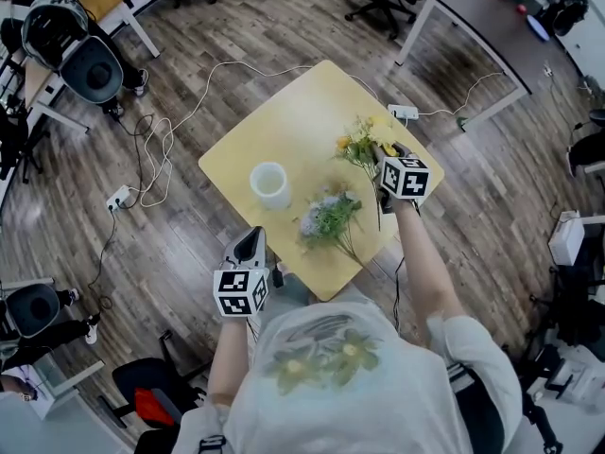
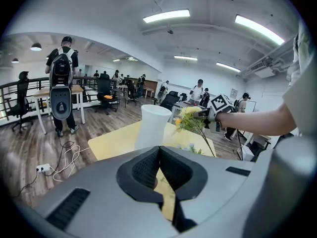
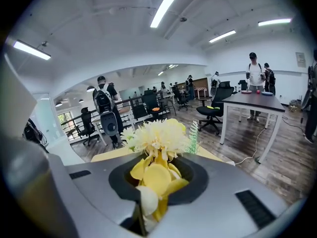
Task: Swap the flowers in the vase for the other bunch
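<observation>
Aloft over the pale-yellow square table (image 1: 284, 121), the right gripper (image 1: 382, 157) (image 3: 156, 182) has its jaws clamped on a bunch of yellow and cream flowers (image 1: 357, 145) (image 3: 158, 138), whose thin stem hangs below. The white cylindrical vase (image 1: 270, 185) (image 2: 153, 125) stands upright and empty on the table. A second bunch of lilac blooms and green foliage (image 1: 329, 218) lies flat just beside it. The left gripper (image 1: 250, 241) (image 2: 159, 152) hovers at the table's near edge, jaws together on nothing.

The vase (image 1: 270, 183) stands near the table's (image 1: 284, 112) left corner. One bunch (image 1: 331, 218) lies to its right. The other bunch (image 1: 359, 148) is above the right corner.
</observation>
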A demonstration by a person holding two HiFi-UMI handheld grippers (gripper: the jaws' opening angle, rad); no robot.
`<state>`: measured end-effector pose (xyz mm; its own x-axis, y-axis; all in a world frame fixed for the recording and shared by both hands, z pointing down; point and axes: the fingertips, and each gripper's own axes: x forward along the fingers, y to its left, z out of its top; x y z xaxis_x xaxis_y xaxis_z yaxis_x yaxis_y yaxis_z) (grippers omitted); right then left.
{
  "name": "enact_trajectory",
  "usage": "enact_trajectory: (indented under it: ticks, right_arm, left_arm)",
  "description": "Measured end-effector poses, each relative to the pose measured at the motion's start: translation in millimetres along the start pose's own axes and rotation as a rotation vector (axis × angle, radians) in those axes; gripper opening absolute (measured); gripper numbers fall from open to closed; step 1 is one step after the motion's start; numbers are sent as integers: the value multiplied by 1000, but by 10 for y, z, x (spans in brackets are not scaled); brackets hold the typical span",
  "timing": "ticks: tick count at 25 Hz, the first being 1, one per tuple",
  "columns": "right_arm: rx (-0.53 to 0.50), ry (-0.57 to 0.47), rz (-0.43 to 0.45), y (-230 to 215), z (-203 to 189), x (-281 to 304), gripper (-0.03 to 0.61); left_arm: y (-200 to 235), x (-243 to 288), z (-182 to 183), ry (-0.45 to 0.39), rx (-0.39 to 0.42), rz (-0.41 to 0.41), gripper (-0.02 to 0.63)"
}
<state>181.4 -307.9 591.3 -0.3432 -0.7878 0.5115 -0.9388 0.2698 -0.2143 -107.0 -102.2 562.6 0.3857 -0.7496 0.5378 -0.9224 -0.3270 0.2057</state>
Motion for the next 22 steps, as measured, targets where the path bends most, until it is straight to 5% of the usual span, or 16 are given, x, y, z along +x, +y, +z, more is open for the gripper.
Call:
enact_trajectory:
  ticks: [22]
  right_arm:
    - [-35,-322,135,719,1044,-868,86]
  left_arm:
    - [-144,-351,-61,-43,5,11,17]
